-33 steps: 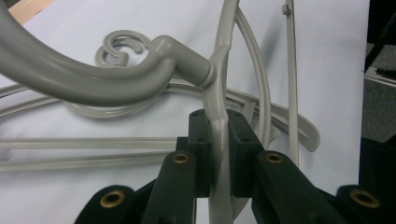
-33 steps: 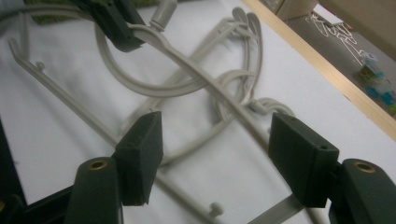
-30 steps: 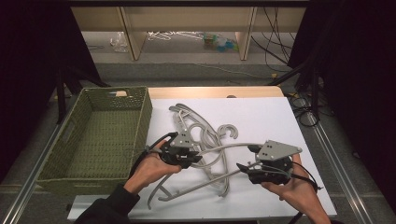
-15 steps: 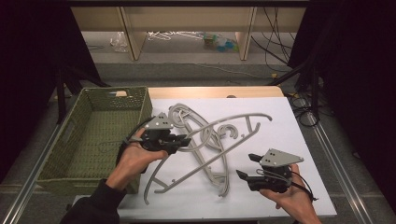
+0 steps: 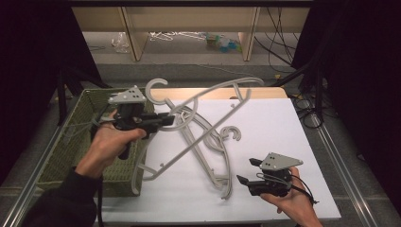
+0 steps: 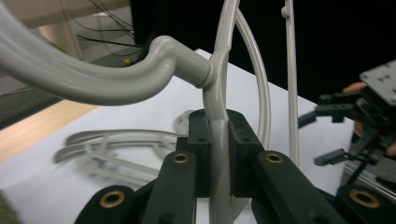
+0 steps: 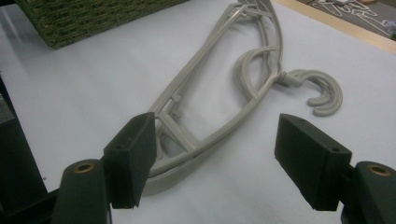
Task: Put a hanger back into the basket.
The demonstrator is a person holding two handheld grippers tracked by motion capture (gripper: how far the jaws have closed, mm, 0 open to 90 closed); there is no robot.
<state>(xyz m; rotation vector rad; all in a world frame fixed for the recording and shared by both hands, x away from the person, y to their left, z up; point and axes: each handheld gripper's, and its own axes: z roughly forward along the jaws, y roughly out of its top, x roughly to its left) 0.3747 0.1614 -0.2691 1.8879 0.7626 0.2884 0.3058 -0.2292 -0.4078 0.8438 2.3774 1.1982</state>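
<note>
My left gripper (image 5: 169,121) is shut on a grey plastic hanger (image 5: 215,101) and holds it in the air, tilted, over the table's left half beside the basket. In the left gripper view the jaws (image 6: 218,154) clamp the hanger's thin bar just under its hook (image 6: 93,79). A few more grey hangers (image 5: 208,142) lie stacked on the white table top (image 5: 269,127). My right gripper (image 5: 246,171) is open near the front right, empty, pointing at that stack. In the right gripper view its open jaws (image 7: 215,158) frame the near end of the lying hangers (image 7: 219,93).
A green woven basket (image 5: 71,142) stands at the table's left edge, under my left hand. Its corner (image 7: 93,18) also appears in the right gripper view. Black stands and cables flank the table. Shelving with clutter sits on the floor behind.
My left gripper has lifted one hanger off the pile and carried it up and to the left, toward the basket. My right gripper has drawn back a little toward the front edge.
</note>
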